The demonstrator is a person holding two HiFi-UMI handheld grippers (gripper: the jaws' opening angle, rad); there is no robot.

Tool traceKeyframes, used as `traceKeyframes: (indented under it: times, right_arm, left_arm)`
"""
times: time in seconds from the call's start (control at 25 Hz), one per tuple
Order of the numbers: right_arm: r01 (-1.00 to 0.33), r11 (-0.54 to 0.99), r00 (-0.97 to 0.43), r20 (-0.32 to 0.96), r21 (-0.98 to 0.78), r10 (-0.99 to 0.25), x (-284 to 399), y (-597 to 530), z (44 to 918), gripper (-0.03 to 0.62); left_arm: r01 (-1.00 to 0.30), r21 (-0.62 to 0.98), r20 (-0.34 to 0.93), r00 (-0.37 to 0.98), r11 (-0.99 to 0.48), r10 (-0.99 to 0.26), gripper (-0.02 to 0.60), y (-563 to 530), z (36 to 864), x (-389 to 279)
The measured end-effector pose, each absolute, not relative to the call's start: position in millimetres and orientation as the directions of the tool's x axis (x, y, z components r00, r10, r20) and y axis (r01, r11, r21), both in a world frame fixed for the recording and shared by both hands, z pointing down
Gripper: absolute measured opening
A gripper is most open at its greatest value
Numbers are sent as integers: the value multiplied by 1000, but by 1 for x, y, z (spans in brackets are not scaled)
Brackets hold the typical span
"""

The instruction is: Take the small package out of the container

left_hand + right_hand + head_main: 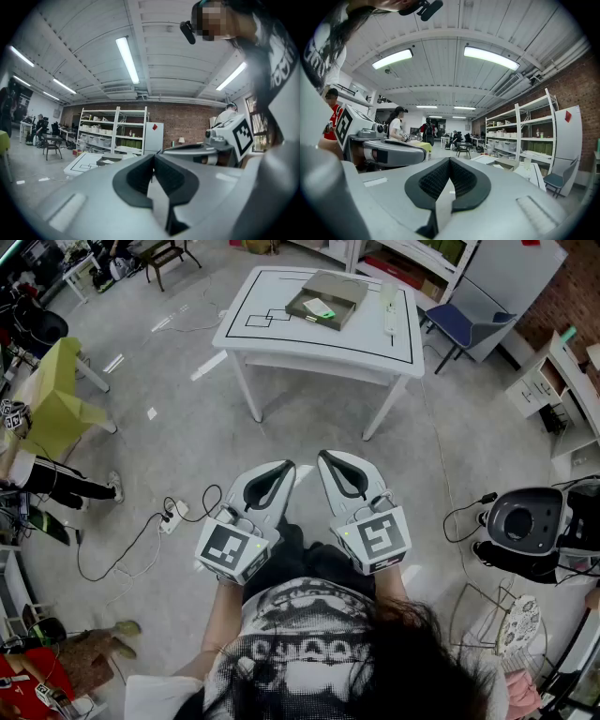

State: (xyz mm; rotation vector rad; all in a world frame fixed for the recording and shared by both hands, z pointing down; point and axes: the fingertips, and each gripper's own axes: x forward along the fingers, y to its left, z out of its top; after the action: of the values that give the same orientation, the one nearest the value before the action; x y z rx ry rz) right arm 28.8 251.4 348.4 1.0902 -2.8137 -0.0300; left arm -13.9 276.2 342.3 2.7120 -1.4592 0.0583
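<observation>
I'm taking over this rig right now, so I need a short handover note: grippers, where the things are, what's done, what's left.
Left gripper: shut, empty, held close to the body.
Right gripper: shut, empty, beside the left one.
Things: the container sits on the white table ahead, some way off across the floor. The small package lies inside the container.
Done: nothing yet; the package is untouched.
Left: step up to the table, open a gripper, grip the package and lift it out of the container.
</observation>
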Motion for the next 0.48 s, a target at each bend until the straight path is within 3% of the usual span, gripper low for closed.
traceKeyframes:
  times: [0.48]
  right_arm:
    - [-677,736,-732,97,14,-675,39,254,349,2]
  left_arm:
    - [-830,34,67,558,-557,-827,0,281,343,-4]
